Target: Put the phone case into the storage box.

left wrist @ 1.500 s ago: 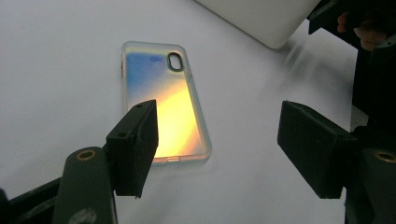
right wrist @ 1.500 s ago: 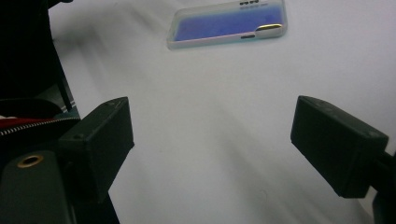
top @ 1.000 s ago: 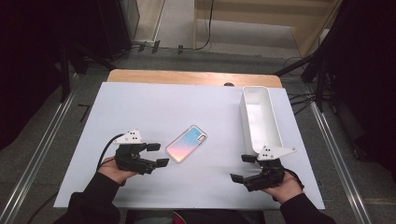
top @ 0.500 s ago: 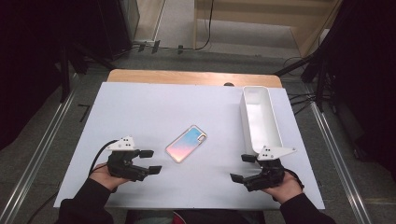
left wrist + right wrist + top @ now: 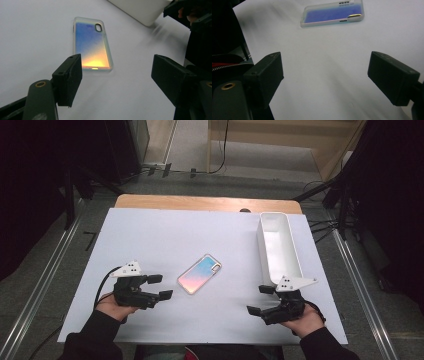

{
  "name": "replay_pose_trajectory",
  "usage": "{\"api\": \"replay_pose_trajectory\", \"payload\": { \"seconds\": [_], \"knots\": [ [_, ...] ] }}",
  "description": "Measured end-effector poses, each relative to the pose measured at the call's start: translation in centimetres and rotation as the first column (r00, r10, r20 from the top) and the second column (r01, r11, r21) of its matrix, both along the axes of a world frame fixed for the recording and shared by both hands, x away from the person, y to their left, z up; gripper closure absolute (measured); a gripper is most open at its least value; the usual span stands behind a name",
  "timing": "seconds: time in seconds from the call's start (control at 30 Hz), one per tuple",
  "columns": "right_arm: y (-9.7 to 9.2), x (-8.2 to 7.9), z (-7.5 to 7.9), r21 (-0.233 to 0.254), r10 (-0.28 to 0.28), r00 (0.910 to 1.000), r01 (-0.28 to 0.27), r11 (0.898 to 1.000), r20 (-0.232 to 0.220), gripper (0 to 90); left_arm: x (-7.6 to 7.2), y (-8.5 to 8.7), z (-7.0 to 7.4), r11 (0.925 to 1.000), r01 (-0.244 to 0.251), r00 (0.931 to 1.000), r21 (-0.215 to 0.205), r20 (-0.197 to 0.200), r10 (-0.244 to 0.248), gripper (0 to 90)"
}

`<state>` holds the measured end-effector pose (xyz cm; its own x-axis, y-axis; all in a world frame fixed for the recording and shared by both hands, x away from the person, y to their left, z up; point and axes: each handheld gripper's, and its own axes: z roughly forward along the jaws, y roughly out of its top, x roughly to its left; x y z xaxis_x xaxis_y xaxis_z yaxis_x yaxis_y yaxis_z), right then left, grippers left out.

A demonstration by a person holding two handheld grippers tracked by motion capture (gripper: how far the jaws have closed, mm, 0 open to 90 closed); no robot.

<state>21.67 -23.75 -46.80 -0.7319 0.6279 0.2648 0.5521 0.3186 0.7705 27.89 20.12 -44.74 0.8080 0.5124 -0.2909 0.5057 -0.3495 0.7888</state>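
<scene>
Iridescent pink-to-blue phone case (image 5: 199, 273) lies flat; both grippers' fingers released, empty.

An iridescent phone case (image 5: 199, 273), pink to blue with clear edges, lies flat and diagonal at the frame's centre, camera cutout toward the upper right.

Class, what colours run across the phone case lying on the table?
The phone case fades from blue through pink to orange-yellow, iridescent with a clear rim; the left gripper view shows it best.
</scene>
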Motion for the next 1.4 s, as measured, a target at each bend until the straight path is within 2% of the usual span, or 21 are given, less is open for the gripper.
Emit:
{"api": "replay_pose_trajectory", "payload": {
  "seconds": [0.07,0.23,0.37,0.5,0.83,1.07,1.13,1.33,1.4],
  "knots": [
    [0.0,0.0,0.0,-0.001,0.001,1.0000,-0.001,1.000,0.003,11.9,0.1,-0.1,0.0,1.0000,-0.001,1.0000,0.000,0.000,0.001,24.4],
    [0.0,0.0,0.0,0.001,-0.002,1.0000,0.002,1.000,-0.003,11.9,0.6,-0.9,0.2,0.9992,-0.004,0.9999,0.041,0.010,0.003,24.1],
    [0.0,0.0,0.0,0.000,0.000,1.0000,0.000,1.000,0.002,12.0,0.9,-1.5,0.3,0.9990,-0.001,0.9999,0.045,0.012,0.000,24.1],
    [0.0,0.1,-0.1,0.001,0.002,1.0000,-0.002,1.000,0.000,12.0,1.4,-2.1,0.5,0.9987,0.003,1.0000,0.050,-0.007,-0.003,24.3],
    [0.0,0.1,-0.1,0.002,0.001,1.0000,-0.001,1.000,0.000,12.0,2.5,-3.3,0.5,0.9975,-0.012,0.9999,0.070,-0.002,0.013,24.2],
    [0.0,0.1,-0.1,0.001,0.001,1.0000,-0.001,1.000,0.000,12.0,3.6,-4.1,0.6,0.9973,-0.028,0.9996,0.068,0.004,0.028,24.3],
    [0.0,0.1,-0.1,0.001,0.002,1.0000,-0.002,1.000,0.000,11.9,4.1,-4.6,0.6,0.9956,-0.031,0.9995,0.088,-0.001,0.032,24.3],
    [0.0,0.1,-0.1,0.000,0.002,1.0000,-0.002,1.000,0.000,12.0,4.7,-5.1,0.6,0.9939,-0.039,0.9992,0.103,0.010,0.038,24.2],
    [0.0,0.1,-0.1,0.000,0.002,1.0000,-0.002,1.000,0.000,11.9,5.0,-5.2,0.5,0.9964,-0.019,0.9998,0.082,-0.003,0.019,20.4]
  ]
}}
